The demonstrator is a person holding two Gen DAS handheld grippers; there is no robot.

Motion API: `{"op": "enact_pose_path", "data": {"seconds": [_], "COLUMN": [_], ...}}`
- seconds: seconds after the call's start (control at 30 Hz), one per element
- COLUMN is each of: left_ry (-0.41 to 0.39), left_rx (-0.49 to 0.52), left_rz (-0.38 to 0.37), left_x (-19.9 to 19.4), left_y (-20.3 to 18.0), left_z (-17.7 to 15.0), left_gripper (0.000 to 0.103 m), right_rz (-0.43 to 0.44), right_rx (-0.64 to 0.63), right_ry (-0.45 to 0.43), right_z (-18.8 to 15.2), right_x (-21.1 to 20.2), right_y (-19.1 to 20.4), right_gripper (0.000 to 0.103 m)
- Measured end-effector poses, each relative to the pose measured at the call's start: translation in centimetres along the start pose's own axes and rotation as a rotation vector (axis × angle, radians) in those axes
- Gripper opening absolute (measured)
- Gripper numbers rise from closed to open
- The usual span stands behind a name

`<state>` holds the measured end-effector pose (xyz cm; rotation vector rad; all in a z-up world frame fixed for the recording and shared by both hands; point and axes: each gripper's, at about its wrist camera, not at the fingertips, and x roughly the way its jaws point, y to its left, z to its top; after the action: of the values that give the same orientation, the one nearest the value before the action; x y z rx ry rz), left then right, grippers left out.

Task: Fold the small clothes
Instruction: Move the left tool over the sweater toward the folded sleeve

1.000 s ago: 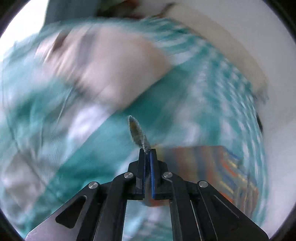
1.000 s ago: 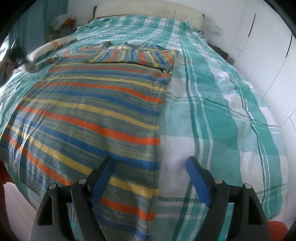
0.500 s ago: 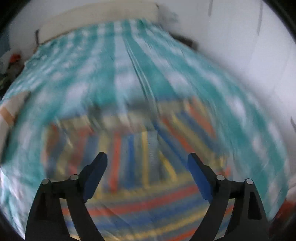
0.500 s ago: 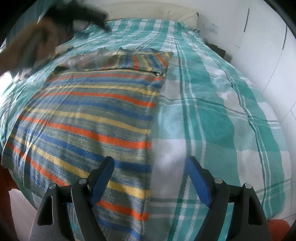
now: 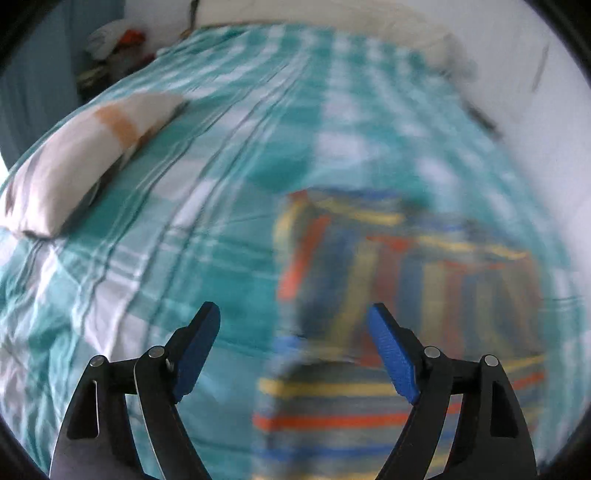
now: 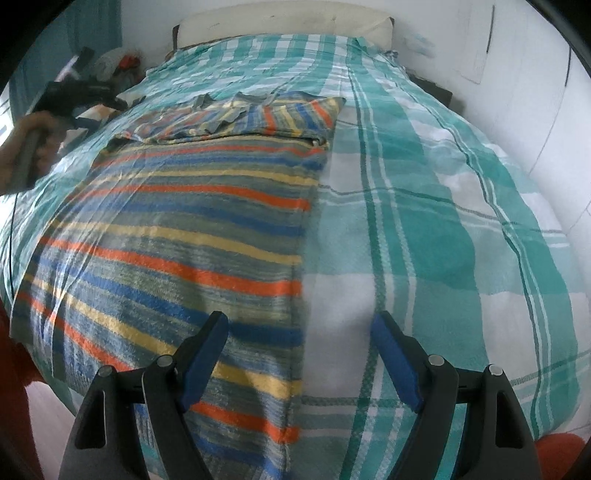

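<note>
A striped sweater (image 6: 192, 236) in blue, orange, yellow and grey lies flat on the bed, its sleeves folded across the top end (image 6: 251, 118). My right gripper (image 6: 299, 347) is open and empty, hovering over the sweater's right edge near the hem. My left gripper (image 5: 293, 332) is open and empty above the sweater's left side; the sweater (image 5: 406, 280) is blurred in this view. The left gripper also shows in the right wrist view (image 6: 70, 96), held in a hand at the far left.
The bed is covered by a teal and white plaid blanket (image 6: 443, 236). A white pillow with an orange band (image 5: 85, 158) lies at the left. A cream headboard (image 6: 288, 22) and white walls stand behind. Clutter (image 6: 118, 62) sits beside the bed.
My left gripper has opened, let go of the sweater's sleeve and swung back to the left side. My right gripper has stayed open and nearly still.
</note>
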<state>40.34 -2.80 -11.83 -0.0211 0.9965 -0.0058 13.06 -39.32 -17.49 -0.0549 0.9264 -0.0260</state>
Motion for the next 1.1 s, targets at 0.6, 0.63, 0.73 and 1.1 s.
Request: {"op": "enact_pose_path", "data": {"seconds": [0.6,0.63,0.73,1.1], "left_ry": [-0.082,-0.069,0.043,-0.069], "left_rx": [0.164,0.196,0.354,0.275], "left_rz": [-0.140,-0.150,-0.127,-0.049], "left_x": [0.2,0.7,2.8,2.1], "left_y": [-7.2,-8.5,-12.3,-10.2], "left_z": [0.6,0.4,-2.8,0.0], "left_gripper": [0.088,0.088,0.091,0.100], "right_rz": [-0.002,-0.001,0.000,0.015], "right_rx": [0.041,0.043,0.046,0.074], "right_ry": [0.010,0.011,0.011,0.002], "right_z": [0.0,0.0,0.1,0.4], "right_x": [0.3,0.3,0.3,0.3], "right_y": [-1.0,-1.0,-1.2,-1.9], "right_gripper": [0.079,0.079,0.079,0.079]}}
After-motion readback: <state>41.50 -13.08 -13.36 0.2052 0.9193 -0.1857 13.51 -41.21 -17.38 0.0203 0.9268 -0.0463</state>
